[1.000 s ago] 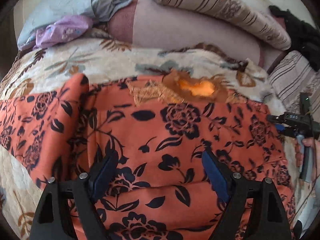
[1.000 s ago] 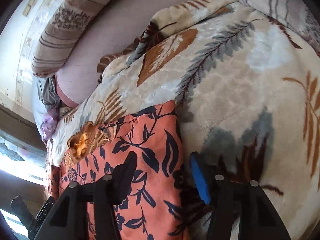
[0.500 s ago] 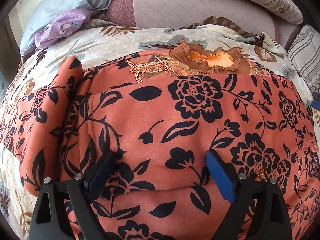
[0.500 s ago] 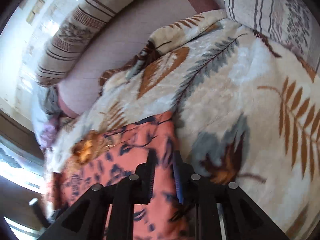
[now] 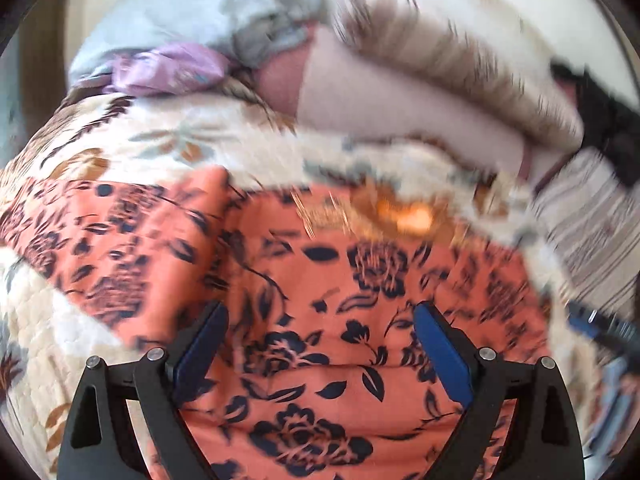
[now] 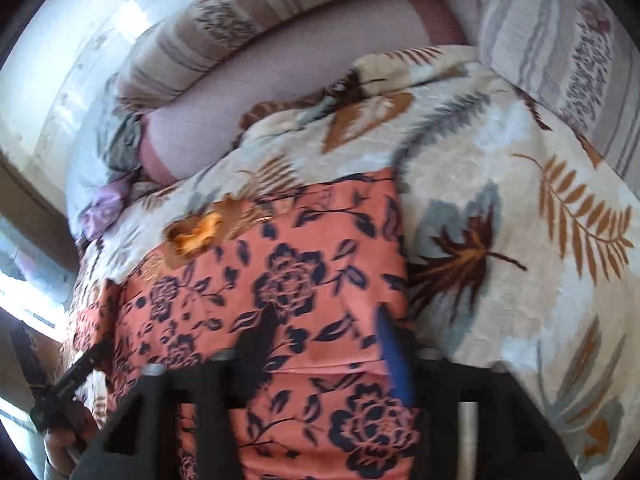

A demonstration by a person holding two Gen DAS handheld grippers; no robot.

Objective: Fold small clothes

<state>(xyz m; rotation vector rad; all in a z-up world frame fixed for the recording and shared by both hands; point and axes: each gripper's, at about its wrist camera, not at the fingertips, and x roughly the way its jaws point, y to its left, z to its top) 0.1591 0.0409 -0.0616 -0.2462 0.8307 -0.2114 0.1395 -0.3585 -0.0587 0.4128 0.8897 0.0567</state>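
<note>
1. Garment first: a small orange-pink top printed with dark navy roses and leaves (image 5: 320,280) lies spread on the bed, filling the lower half of the left wrist view from about 8 o'clock to 4 o'clock.
2. Its brown knitted collar with a bright orange lining (image 5: 404,212) sits at the top edge, toward 1 o'clock from the view's middle; in the right wrist view the same collar (image 6: 196,232) lies near 9 o'clock.
3. One sleeve (image 5: 108,248) stretches out toward 9 o'clock; a fold crease runs across the cloth low in both views.
4. The left gripper (image 5: 320,344) hangs over the garment at 6 o'clock, its blue-padded fingers (image 5: 440,348) spread wide, with nothing pinched.
5. The right gripper (image 6: 324,344) is over the garment's right edge at 6 o'clock; its jaws are opening, blurred, with cloth showing below the gap but not clamped.
6. Under the top is a cream quilted blanket patterned with brown and grey-blue leaves (image 6: 520,240), reaching to 3 o'clock in the right wrist view.
7. Beyond it, at 12 o'clock, lie a plain mauve cushion (image 5: 400,108) and a striped beige bolster (image 5: 460,60).
8. At 11 o'clock sit crumpled lilac (image 5: 168,72) and pale grey-blue clothes (image 5: 208,12).
</note>
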